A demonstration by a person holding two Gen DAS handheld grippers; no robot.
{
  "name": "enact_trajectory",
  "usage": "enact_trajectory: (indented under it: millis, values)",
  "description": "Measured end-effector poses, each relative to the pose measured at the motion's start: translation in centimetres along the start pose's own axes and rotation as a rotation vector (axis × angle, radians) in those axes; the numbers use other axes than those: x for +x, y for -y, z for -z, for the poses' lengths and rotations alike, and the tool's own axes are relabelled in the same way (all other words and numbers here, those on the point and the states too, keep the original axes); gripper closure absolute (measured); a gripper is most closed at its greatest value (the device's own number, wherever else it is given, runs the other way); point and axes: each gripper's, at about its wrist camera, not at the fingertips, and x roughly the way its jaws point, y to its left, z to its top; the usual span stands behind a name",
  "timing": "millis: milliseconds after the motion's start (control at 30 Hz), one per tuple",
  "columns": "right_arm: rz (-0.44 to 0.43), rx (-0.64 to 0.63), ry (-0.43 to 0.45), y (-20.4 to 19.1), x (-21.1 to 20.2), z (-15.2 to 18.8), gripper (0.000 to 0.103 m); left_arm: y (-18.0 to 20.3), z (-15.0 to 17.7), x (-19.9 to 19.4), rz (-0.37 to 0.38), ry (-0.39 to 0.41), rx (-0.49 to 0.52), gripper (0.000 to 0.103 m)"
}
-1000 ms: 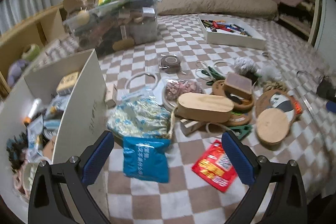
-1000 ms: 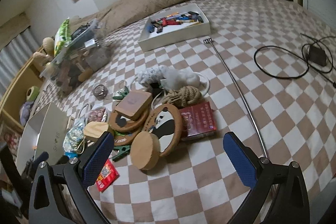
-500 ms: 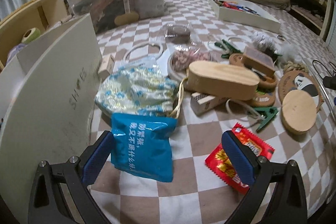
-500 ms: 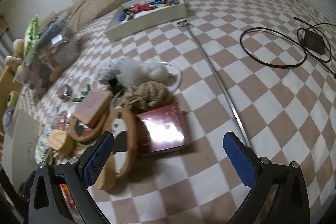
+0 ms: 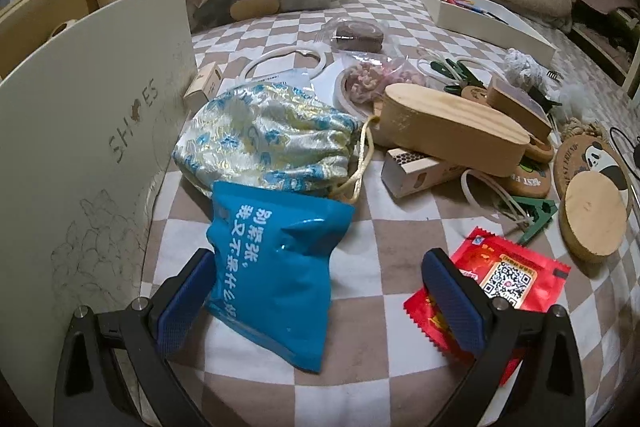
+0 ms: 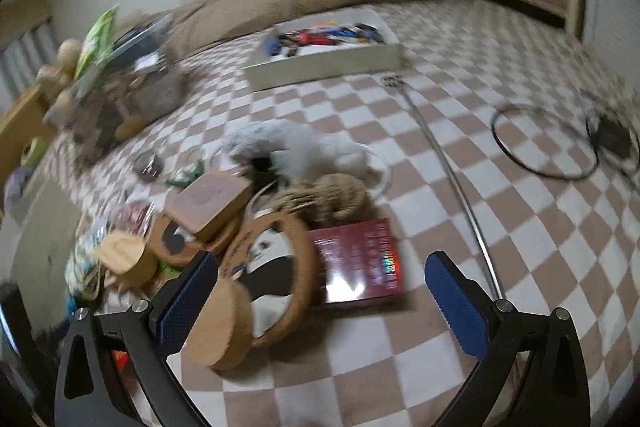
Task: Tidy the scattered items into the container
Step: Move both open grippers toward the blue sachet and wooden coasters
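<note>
— Both tongs have dropped closer; left tongs (image 5: 316,299), spread wide, now straddle the blue snack packet (image 5: 276,267).
— Packet's on the bed, lengthwise between them. Right tongs (image 6: 320,303) gape empty.

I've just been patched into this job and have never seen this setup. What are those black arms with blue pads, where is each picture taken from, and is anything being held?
There is no robot here. A person holds a two-finger tool in each hand, and each tool carries a fisheye camera looking forward along its fingers. The black arms with blue pads are those fingers.

The left wrist view shows the left tool, open, low over a checkered blanket. A blue snack packet lies between its fingers, with a red sachet by the right one. Behind them are a brocade drawstring pouch and a long wooden box. The white shoe box on the left looks like the container.

The right wrist view is blurred. The right tool is open above a panda coaster and a dark red box.

Neither tool holds anything.
</note>
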Motion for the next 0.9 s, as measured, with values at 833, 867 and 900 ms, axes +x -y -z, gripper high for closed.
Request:
enact_trajectory:
  millis: [833,867,900]
  values:
    - [0.154,-0.654,0.026,-8.5,1.8,6.5,0.000,0.5,1.8,-3.3,0.290,0.025,0.009,0.000]
    - [0.156,-0.668,0.025,-8.6,2.0,6.7,0.000,0.0,1.8,-3.3,0.279,0.026,-0.008,0.000]
    - [0.162,-0.679,0.027,-8.8,2.1,6.8,0.000,-0.4,1.8,-3.3,0.260,0.024,-0.022,0.000]
